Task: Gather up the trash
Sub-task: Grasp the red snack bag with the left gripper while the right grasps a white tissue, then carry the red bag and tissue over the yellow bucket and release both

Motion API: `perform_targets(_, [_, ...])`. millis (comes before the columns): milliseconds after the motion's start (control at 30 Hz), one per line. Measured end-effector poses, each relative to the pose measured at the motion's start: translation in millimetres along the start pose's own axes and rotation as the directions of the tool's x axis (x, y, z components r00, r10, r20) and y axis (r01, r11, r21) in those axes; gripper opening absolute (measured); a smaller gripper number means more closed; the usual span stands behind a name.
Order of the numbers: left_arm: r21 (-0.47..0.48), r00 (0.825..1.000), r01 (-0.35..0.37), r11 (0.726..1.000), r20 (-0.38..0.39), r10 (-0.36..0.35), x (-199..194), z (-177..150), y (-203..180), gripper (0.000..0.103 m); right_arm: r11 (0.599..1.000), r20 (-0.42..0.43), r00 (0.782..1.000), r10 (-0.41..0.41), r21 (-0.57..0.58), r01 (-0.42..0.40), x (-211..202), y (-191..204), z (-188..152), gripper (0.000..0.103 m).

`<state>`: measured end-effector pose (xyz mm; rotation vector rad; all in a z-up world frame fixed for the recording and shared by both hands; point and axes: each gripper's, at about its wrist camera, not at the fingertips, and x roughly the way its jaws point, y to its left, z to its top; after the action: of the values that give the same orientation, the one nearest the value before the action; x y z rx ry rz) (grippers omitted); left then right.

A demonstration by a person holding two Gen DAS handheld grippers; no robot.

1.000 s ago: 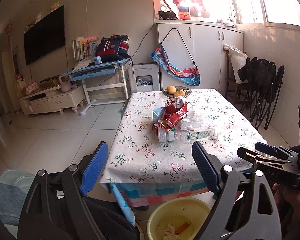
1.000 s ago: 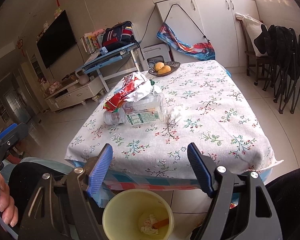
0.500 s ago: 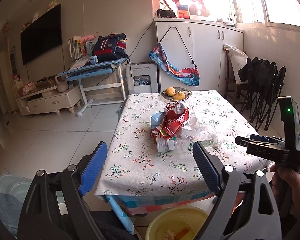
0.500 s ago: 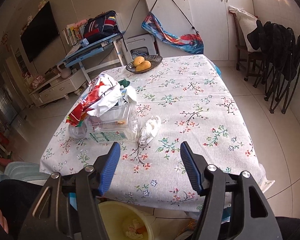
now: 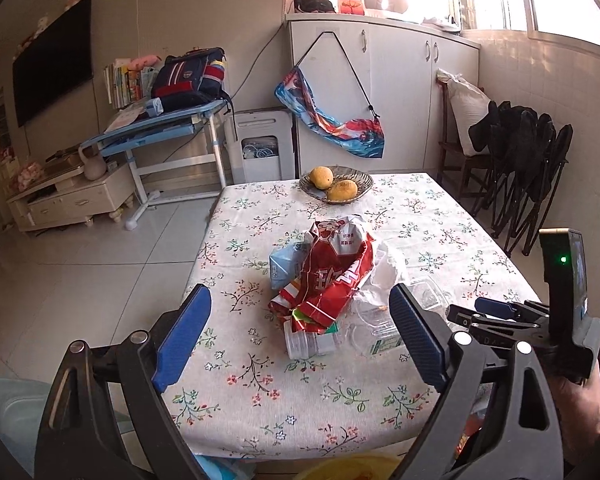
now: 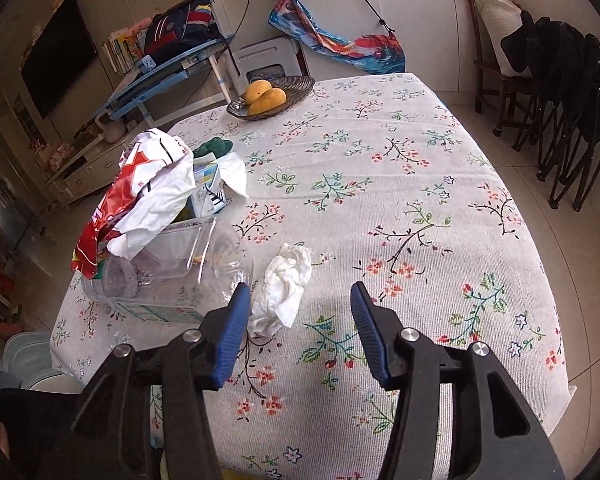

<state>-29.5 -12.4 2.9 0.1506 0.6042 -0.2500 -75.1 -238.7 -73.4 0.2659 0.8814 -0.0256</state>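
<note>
A trash pile lies on the floral tablecloth (image 5: pixel 260 380): a red snack bag (image 5: pixel 332 276), a blue carton (image 5: pixel 282 268), a clear plastic bottle (image 5: pixel 320 344) on its side and white paper. In the right wrist view the bottle (image 6: pixel 172 276), red bag (image 6: pixel 108 208) and carton (image 6: pixel 208 196) sit at left; a crumpled white tissue (image 6: pixel 282 292) lies just beyond my open, empty right gripper (image 6: pixel 298 300), close to its left finger. My left gripper (image 5: pixel 300 320) is open and empty, above the table's near edge, short of the pile. The right gripper also shows in the left wrist view (image 5: pixel 500 312).
A dish with two mangoes (image 5: pixel 336 184) stands at the table's far end. A yellow bucket's rim (image 5: pixel 348 468) shows under the near table edge. Folded black chairs (image 5: pixel 528 160) stand at right, and a blue desk (image 5: pixel 156 128) and TV cabinet at left.
Both grippers have moved forward and lower over the table. The right gripper has come up to the white tissue. The yellow bucket has slipped nearly out of view below.
</note>
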Motion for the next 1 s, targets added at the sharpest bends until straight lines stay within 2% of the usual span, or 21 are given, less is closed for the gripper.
perform_targets(167, [0.042, 0.998, 0.0, 0.999, -0.069, 0.003, 52, 12, -9, 0.087, 1.0, -0.014, 1.0, 0.011, -0.005, -0.011, 6, -2, 2, 0.047])
perform_targets(333, [0.132, 0.991, -0.009, 0.991, -0.131, 0.026, 90, 14, -24, 0.086, 0.999, -0.02, 1.0, 0.02, -0.025, -0.021, 12, 1, 5, 0.041])
perform_targets(400, [0.156, 0.988, -0.002, 0.988, -0.154, 0.027, 102, 13, -29, 0.078, 0.999, -0.023, 0.999, 0.031, -0.025, -0.031, 13, 2, 5, 0.038])
perform_targets(500, [0.132, 0.982, 0.029, 0.991, -0.187, -0.004, 116, 16, -31, 0.055, 0.998, -0.023, 0.999, 0.048, -0.028, -0.048, 15, 5, 5, 0.03])
perform_targets(567, [0.112, 0.975, 0.064, 0.992, -0.219, -0.038, 123, 16, -29, 0.024, 0.998, -0.021, 0.998, 0.054, -0.03, -0.055, 14, 6, 5, 0.024])
perform_targets(667, [0.093, 0.975, 0.068, 0.993, -0.216, -0.047, 123, 16, -26, 0.015, 0.998, -0.015, 0.998, 0.067, -0.021, -0.067, 12, 4, 7, 0.02])
perform_targets(767, [0.067, 0.982, 0.069, 0.995, -0.18, -0.056, 114, 18, -20, 0.009, 0.997, -0.007, 0.997, 0.072, -0.008, -0.072, 10, 2, 8, 0.019])
perform_targets(1000, [-0.044, 0.992, 0.082, 0.996, -0.09, -0.086, 84, 23, 13, 0.008, 0.997, 0.021, 0.997, 0.076, 0.009, -0.076, 2, -1, 9, 0.018])
